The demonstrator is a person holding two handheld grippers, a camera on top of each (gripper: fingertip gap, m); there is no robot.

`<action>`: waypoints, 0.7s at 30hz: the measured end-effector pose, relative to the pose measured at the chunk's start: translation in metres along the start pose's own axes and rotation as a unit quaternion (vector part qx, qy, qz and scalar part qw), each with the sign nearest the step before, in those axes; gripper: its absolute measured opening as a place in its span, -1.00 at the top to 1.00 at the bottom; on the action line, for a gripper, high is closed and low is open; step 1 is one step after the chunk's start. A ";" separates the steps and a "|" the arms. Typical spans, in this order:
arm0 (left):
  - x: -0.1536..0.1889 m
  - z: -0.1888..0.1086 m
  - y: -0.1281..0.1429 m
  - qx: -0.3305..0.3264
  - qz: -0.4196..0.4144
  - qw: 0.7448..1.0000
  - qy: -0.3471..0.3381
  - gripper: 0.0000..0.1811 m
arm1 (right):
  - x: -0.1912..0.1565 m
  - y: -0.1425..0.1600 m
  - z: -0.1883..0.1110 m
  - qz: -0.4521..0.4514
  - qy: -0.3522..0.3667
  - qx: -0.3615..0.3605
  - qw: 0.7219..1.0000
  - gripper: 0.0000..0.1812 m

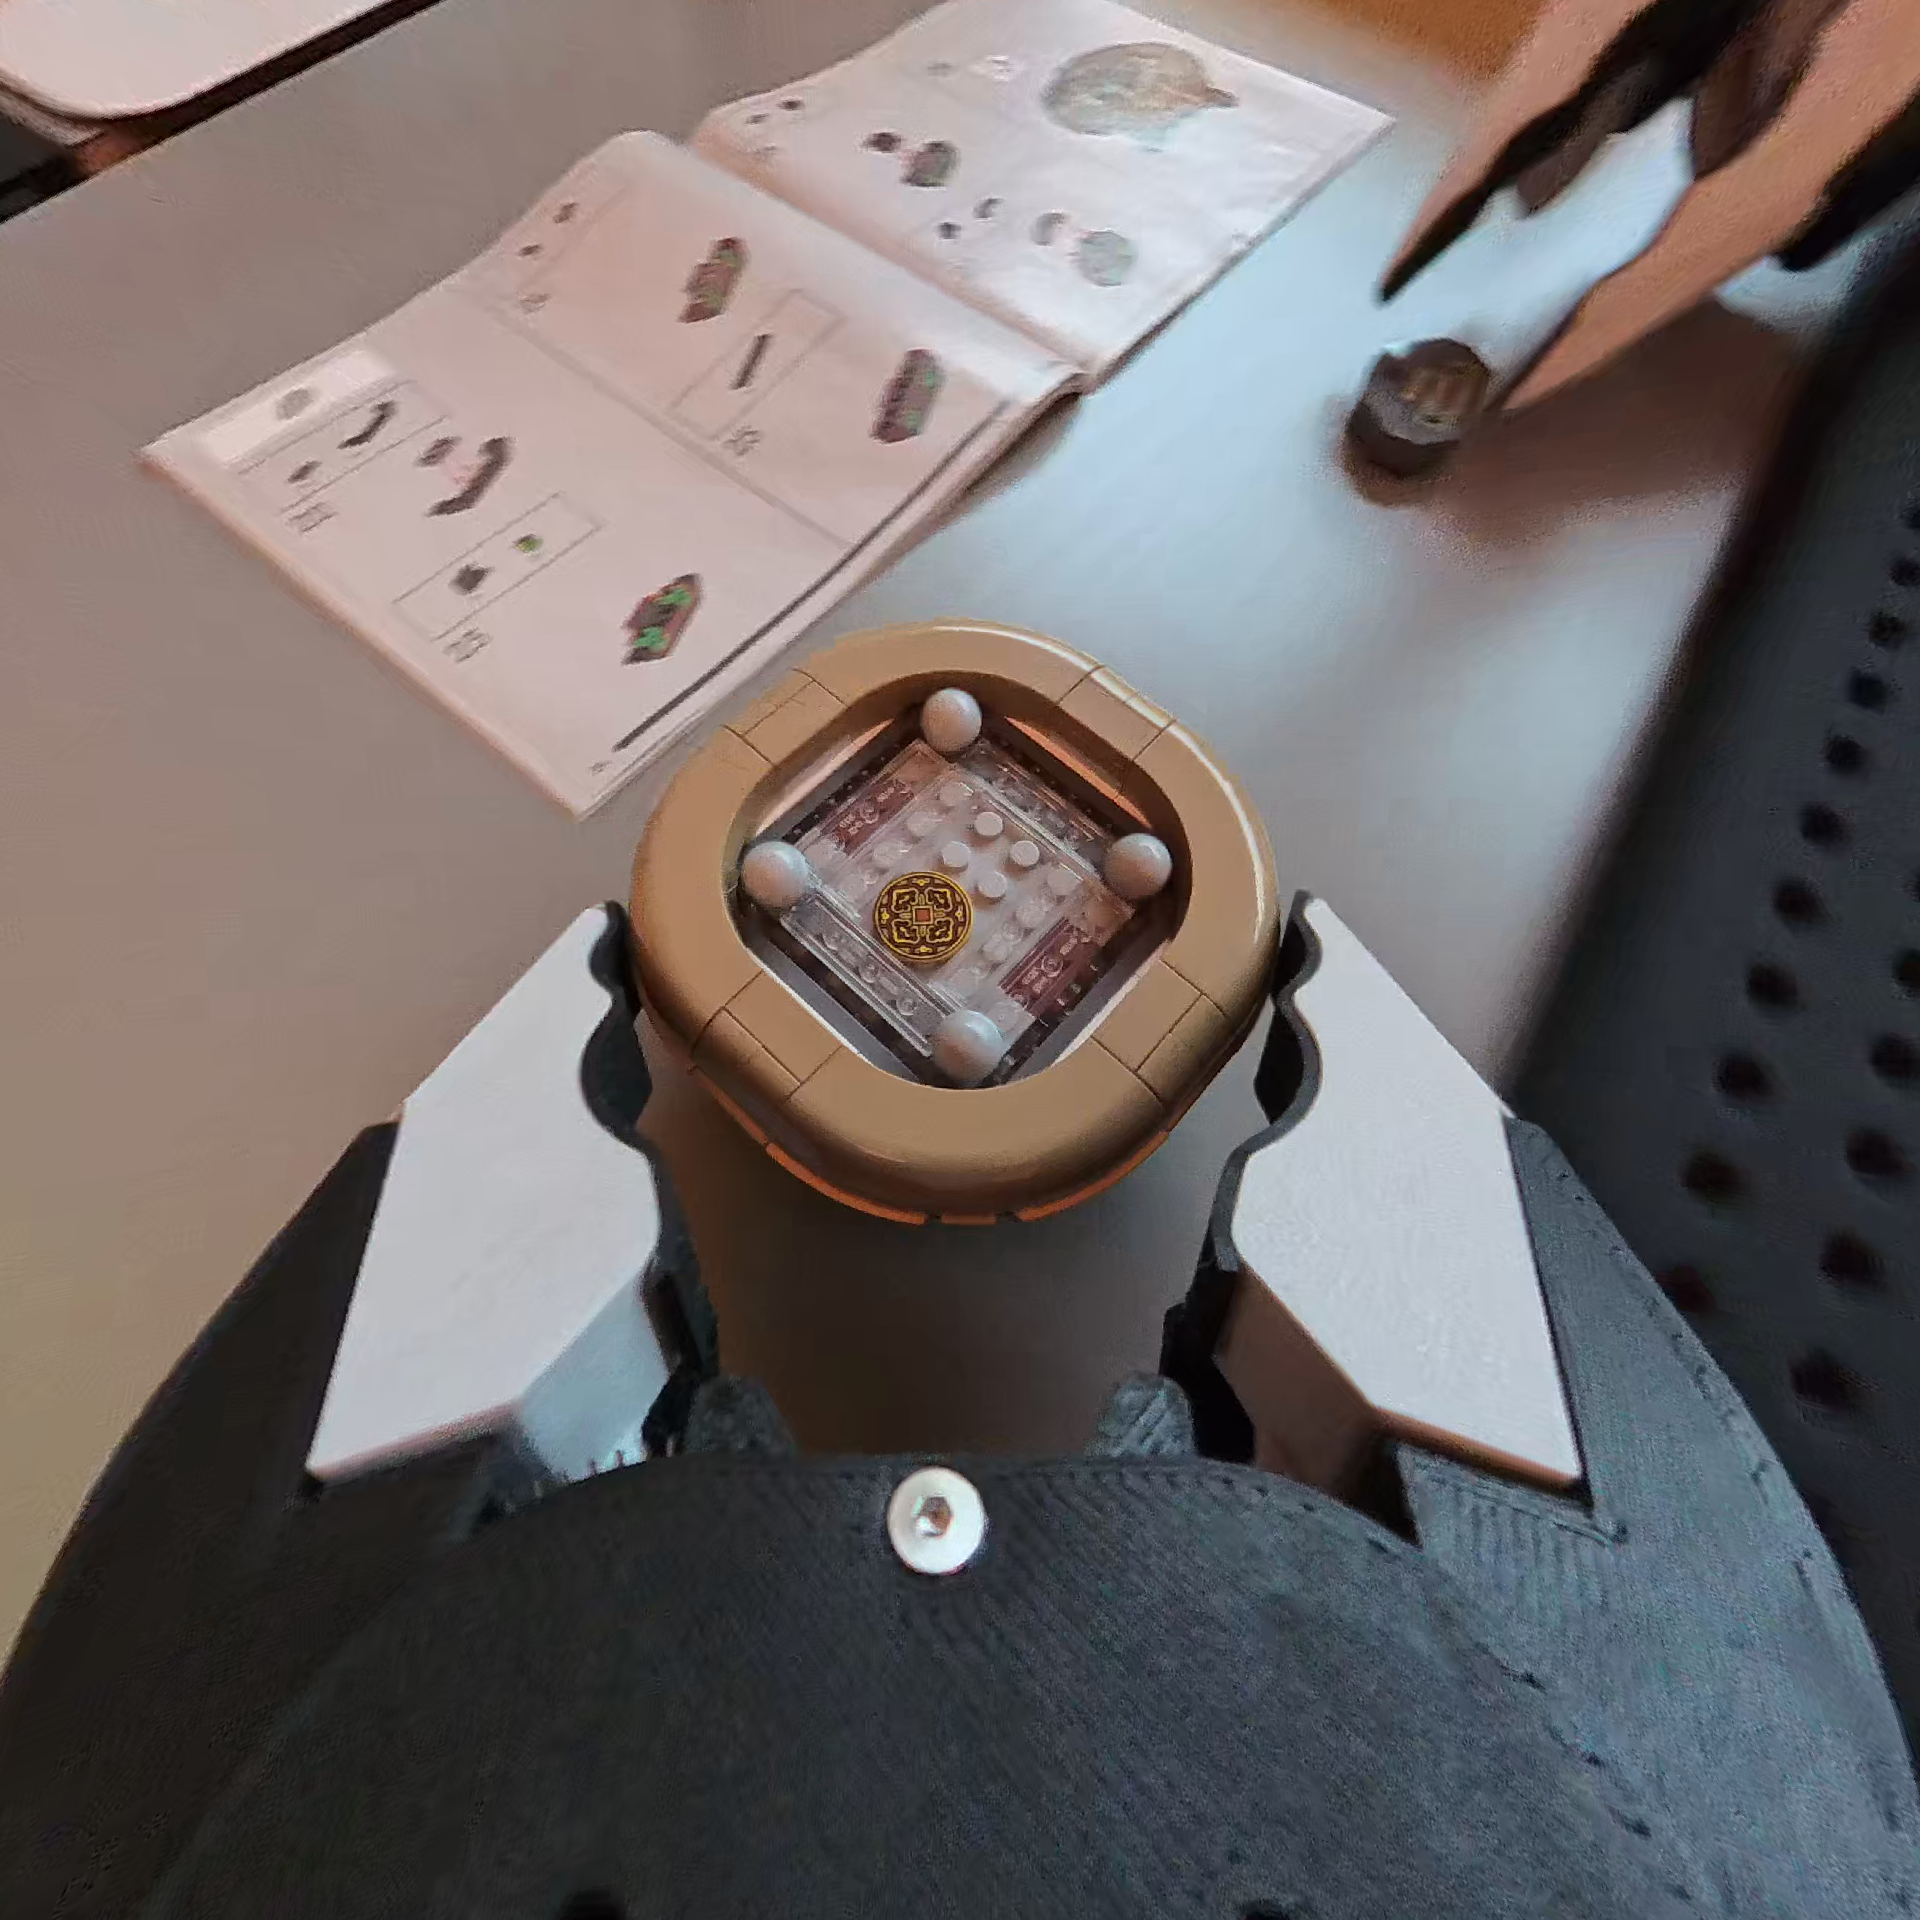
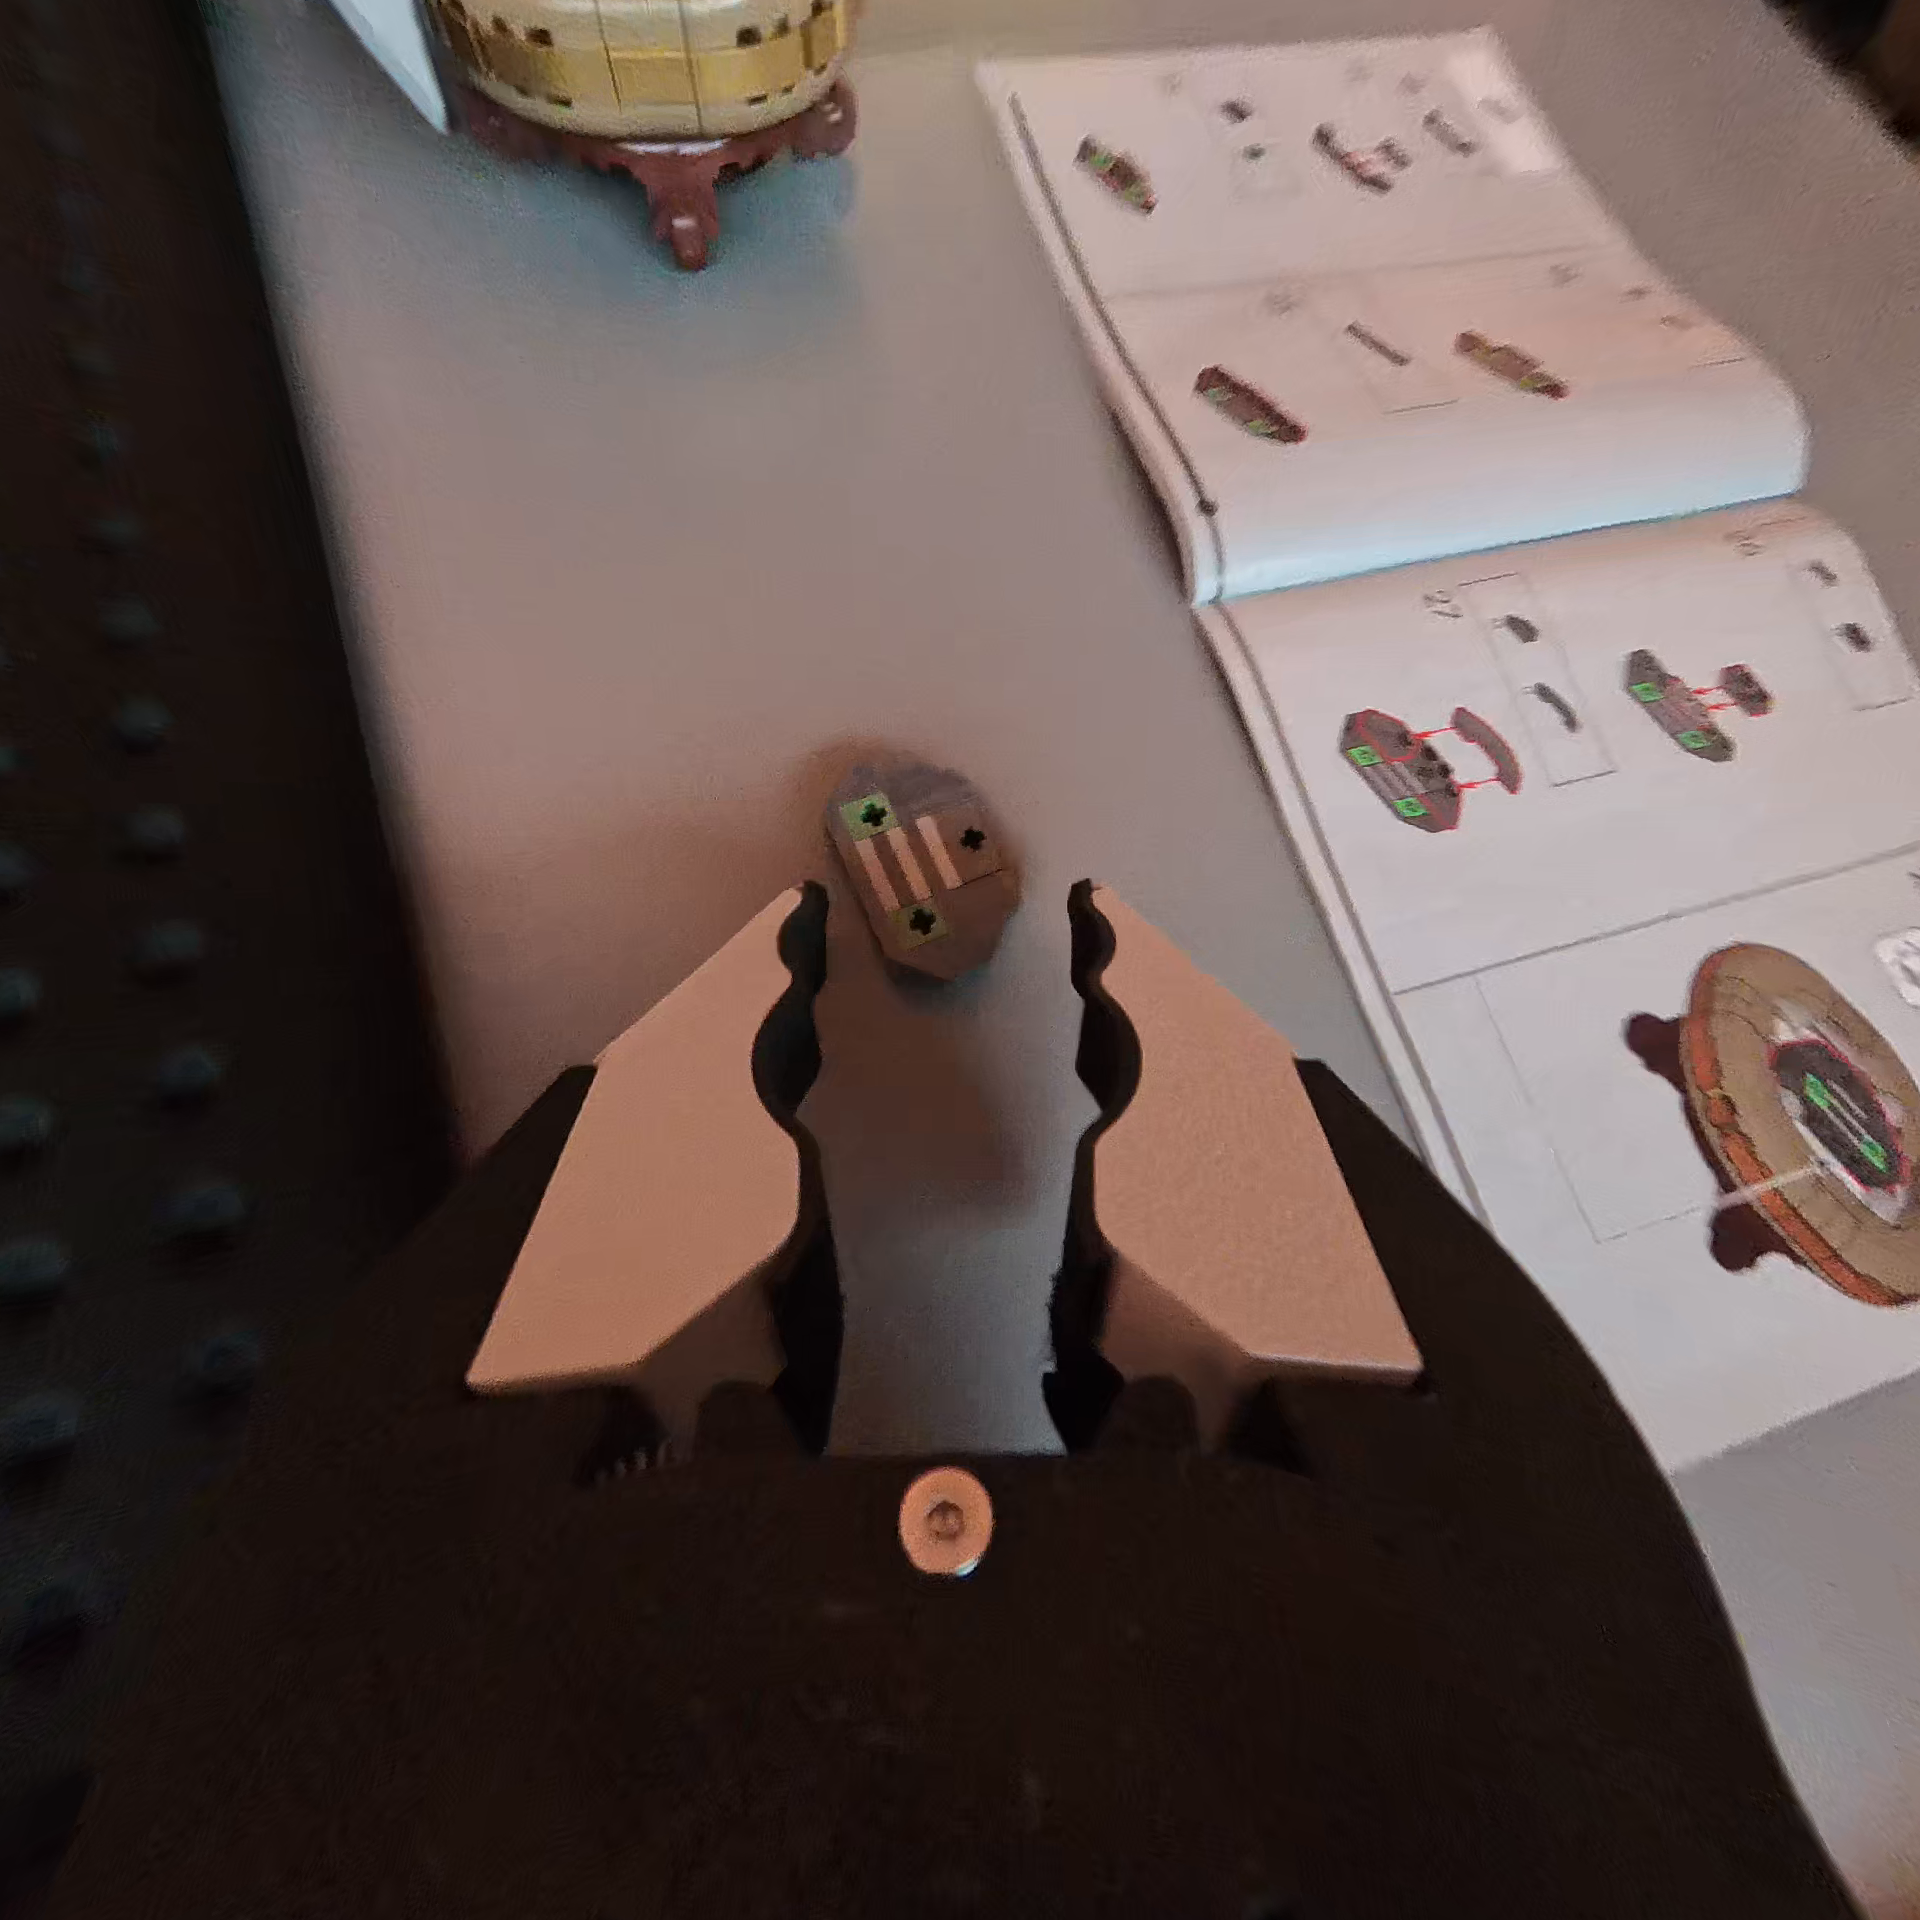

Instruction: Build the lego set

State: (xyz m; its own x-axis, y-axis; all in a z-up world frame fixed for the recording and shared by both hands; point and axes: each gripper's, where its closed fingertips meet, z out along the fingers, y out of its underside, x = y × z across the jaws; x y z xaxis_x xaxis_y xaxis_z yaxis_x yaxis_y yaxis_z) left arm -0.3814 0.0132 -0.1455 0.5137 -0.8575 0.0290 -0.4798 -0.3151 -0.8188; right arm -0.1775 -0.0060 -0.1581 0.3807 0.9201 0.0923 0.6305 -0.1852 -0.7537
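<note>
A tan round Lego pot [image 1: 951,1122] stands on the grey table [image 1: 1226,582], with a clear studded plate and a gold-patterned round tile [image 1: 923,914] inside. My left gripper [image 1: 951,925] has both fingertips against the pot's sides. The pot's gold band and dark red feet show in the right wrist view [image 2: 644,73]. A small brown piece with green tiles [image 2: 920,868] lies on the table just beyond my open right gripper [image 2: 945,894], slightly left of the gap's middle. The left wrist view shows that piece [image 1: 1418,400] below the right gripper [image 1: 1538,239].
An open instruction booklet [image 1: 727,364] lies on the table beyond the pot; in the right wrist view it [image 2: 1455,416] is to the right of the brown piece. A dark studded mat [image 1: 1766,935] runs along the table's edge [image 2: 125,831].
</note>
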 end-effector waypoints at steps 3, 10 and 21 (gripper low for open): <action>0.014 0.008 -0.006 0.000 0.034 0.998 0.049 -0.32 | -0.001 0.004 0.006 0.000 -0.013 -0.017 1.000 0.48; 0.016 0.015 -0.008 -0.002 0.026 0.997 0.076 -0.34 | -0.002 0.004 0.008 0.019 -0.020 -0.005 1.000 0.49; -0.001 -0.002 -0.018 0.024 -0.112 0.989 -0.094 -0.46 | -0.001 0.000 0.009 -0.004 0.014 0.002 1.000 0.49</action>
State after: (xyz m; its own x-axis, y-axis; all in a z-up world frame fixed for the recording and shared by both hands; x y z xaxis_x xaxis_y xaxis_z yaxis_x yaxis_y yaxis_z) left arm -0.3743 0.0190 -0.1296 0.7284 -0.6762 0.1102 -0.3061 -0.4651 -0.8306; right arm -0.1840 -0.0039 -0.1638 0.3946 0.9115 0.1164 0.6307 -0.1765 -0.7557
